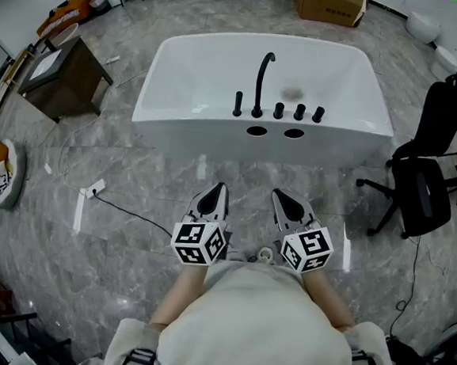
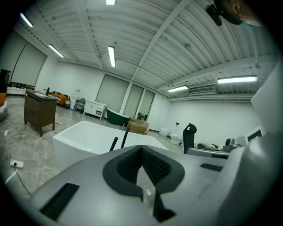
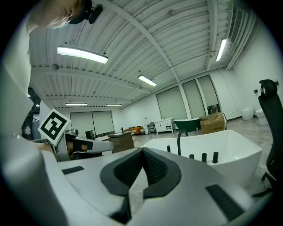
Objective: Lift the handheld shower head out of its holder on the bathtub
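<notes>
The slim black handheld shower head (image 1: pixel 238 104) is, as we read it, the upright rod seated in its holder at the left end of the row of black fittings on the near rim of the white freestanding bathtub (image 1: pixel 183 70). Just right of it rise the black gooseneck spout (image 1: pixel 262 81) and three short black knobs (image 1: pixel 299 112). Nothing touches the rod.

We stand well apart from the tub on the grey marble-patterned floor (image 1: pixel 132 193), with both tools held close to our body and pointing toward it. The left gripper (image 1: pixel 219 190) has its jaws pressed together with nothing between them. The right gripper (image 1: pixel 280 195) is likewise closed and empty.

We judge the task not yet begun, with only the approach in hand. The next move calls for stepping up to the rim and spreading one gripper's jaws. We then need to bring them around the rod's shaft, close on it, and lift straight up until it clears the holder.
</notes>
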